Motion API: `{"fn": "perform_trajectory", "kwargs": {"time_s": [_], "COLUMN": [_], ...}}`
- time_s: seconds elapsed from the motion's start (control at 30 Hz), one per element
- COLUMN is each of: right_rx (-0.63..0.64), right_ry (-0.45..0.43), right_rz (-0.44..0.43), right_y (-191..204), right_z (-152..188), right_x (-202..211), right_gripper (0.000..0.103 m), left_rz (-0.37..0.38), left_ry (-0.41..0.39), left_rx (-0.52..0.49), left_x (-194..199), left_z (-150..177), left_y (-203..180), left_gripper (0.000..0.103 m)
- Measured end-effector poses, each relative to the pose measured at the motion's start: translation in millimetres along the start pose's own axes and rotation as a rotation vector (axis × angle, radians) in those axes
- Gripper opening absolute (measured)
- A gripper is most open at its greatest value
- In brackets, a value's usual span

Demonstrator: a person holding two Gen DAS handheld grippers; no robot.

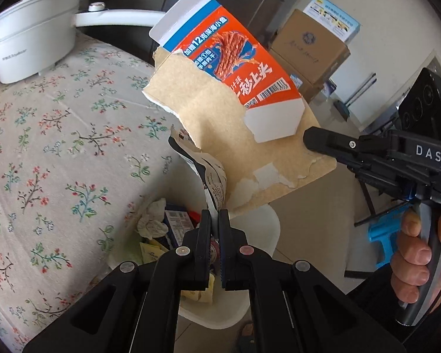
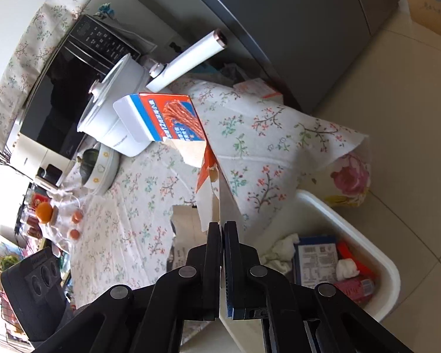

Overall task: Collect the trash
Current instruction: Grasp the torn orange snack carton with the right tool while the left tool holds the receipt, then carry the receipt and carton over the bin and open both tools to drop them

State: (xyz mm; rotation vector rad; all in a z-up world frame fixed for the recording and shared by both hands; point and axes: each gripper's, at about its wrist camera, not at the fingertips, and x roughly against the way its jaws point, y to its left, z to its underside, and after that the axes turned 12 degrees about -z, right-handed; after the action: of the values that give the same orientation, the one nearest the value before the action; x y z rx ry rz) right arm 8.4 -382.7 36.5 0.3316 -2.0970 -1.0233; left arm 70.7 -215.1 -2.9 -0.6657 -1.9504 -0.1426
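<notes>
my left gripper (image 1: 215, 220) has its jaws clamped on a crumpled wrapper (image 1: 211, 176), right above the white trash bin (image 1: 264, 226) standing off the counter's edge. my right gripper (image 2: 222, 229) is pinched on the torn snack box (image 1: 232, 94), whose long axis tilts up and away; the bin lies just below it.

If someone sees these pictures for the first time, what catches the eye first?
The torn orange snack box, flattened to bare cardboard, held up in the right gripper. Below it, the left gripper pinches a crumpled wrapper over the white trash bin, beside the floral tablecloth.
</notes>
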Motion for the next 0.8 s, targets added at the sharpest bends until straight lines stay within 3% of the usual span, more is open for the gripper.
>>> {"fn": "perform_trajectory", "kwargs": {"time_s": [0.27,0.37,0.5,0.63,0.7,0.8], "right_rx": [0.008,0.019,0.031,0.049,0.060,0.098], "right_ry": [-0.041,-0.066,-0.074,-0.018,0.018,0.065], "right_rz": [0.108,0.138,0.155,0.174,0.193,0.264], "right_y": [-20,-23,-25,-27,-28,-27], "right_z": [21,23,26,35,39,44], "right_x": [43,53,57,43,31,17], "right_gripper": [0.002,0.002,0.002,0.002,0.002,0.002], "left_rz": [-0.044,-0.101,-0.109,-0.079,-0.072,-0.059], "left_ry": [0.038,0.114,0.171,0.129,0.101,0.082], "left_rx": [-0.088,-0.138,-0.056,0.023,0.054,0.097], "left_x": [-34,-67,-80,-61,-51,-41], "left_z": [15,13,11,-2,-8,-16], "left_y": [-29,-26,-5,13,21,34], "left_gripper": [0.006,0.013,0.014,0.017,0.024,0.028]}}
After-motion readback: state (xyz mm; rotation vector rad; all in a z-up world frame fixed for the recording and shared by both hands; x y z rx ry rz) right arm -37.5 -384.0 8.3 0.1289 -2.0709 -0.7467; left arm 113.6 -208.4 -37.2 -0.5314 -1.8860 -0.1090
